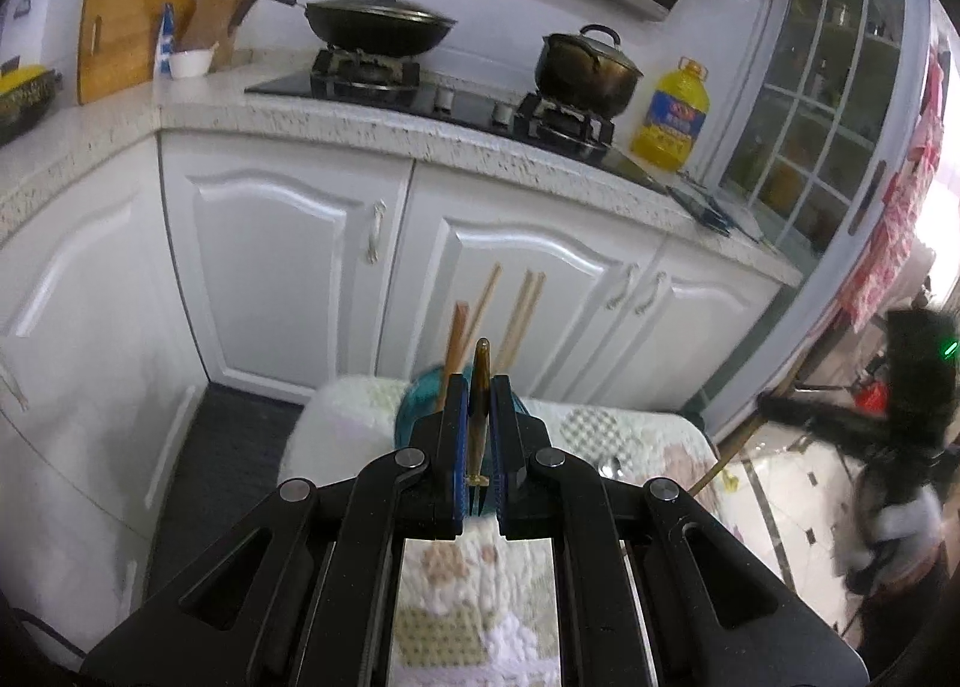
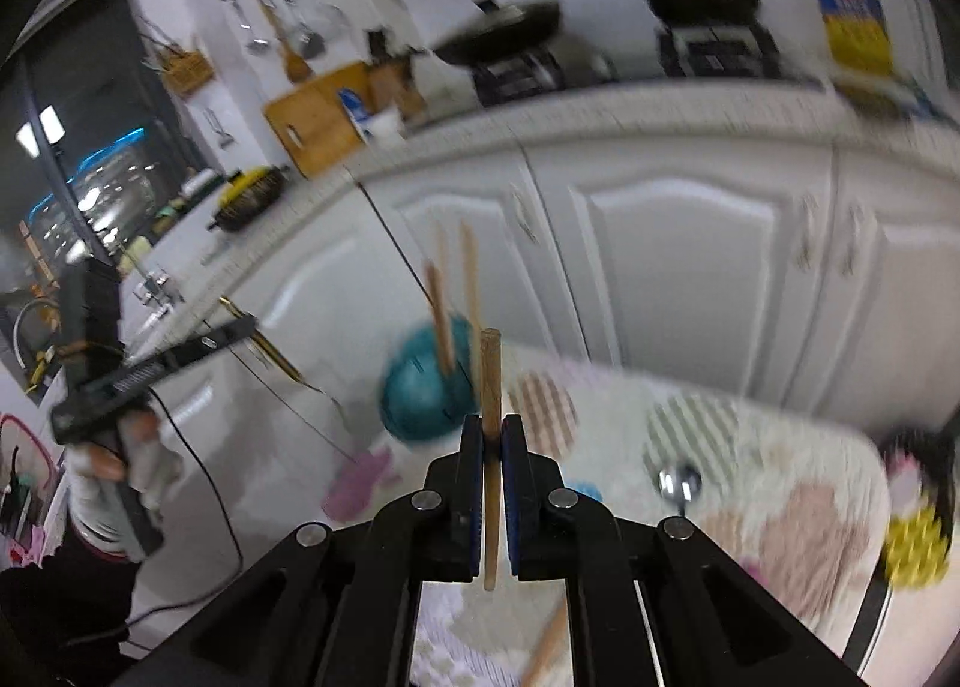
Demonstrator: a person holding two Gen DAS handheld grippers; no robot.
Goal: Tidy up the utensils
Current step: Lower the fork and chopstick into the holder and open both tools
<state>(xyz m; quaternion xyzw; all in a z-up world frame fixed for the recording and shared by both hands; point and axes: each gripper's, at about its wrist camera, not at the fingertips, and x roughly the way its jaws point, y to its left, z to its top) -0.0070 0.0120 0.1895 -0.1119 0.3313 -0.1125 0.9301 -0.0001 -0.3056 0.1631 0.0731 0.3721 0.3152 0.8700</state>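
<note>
My left gripper (image 1: 480, 382) is shut on a slim gold-and-dark utensil (image 1: 480, 417) that stands upright between the blue pads. Just behind it is a teal holder (image 1: 414, 411) with several wooden chopsticks (image 1: 522, 315) sticking up. My right gripper (image 2: 492, 420) is shut on a single wooden chopstick (image 2: 490, 381), held upright above the patterned cloth (image 2: 780, 507). In the right wrist view, which is blurred, the teal holder (image 2: 414, 399) lies ahead and slightly left. The left gripper (image 2: 243, 324) shows at the far left with the gold utensil (image 2: 276, 354). A metal spoon (image 2: 678, 483) lies on the cloth.
White cabinet doors (image 1: 288, 267) rise behind the cloth-covered surface. Above them a counter holds a wok (image 1: 378, 21), a pot (image 1: 585, 69) and a yellow oil bottle (image 1: 672, 117). Another wooden chopstick (image 2: 547, 651) lies on the cloth near the right gripper. A person's gloved hand (image 2: 111, 477) holds the left gripper.
</note>
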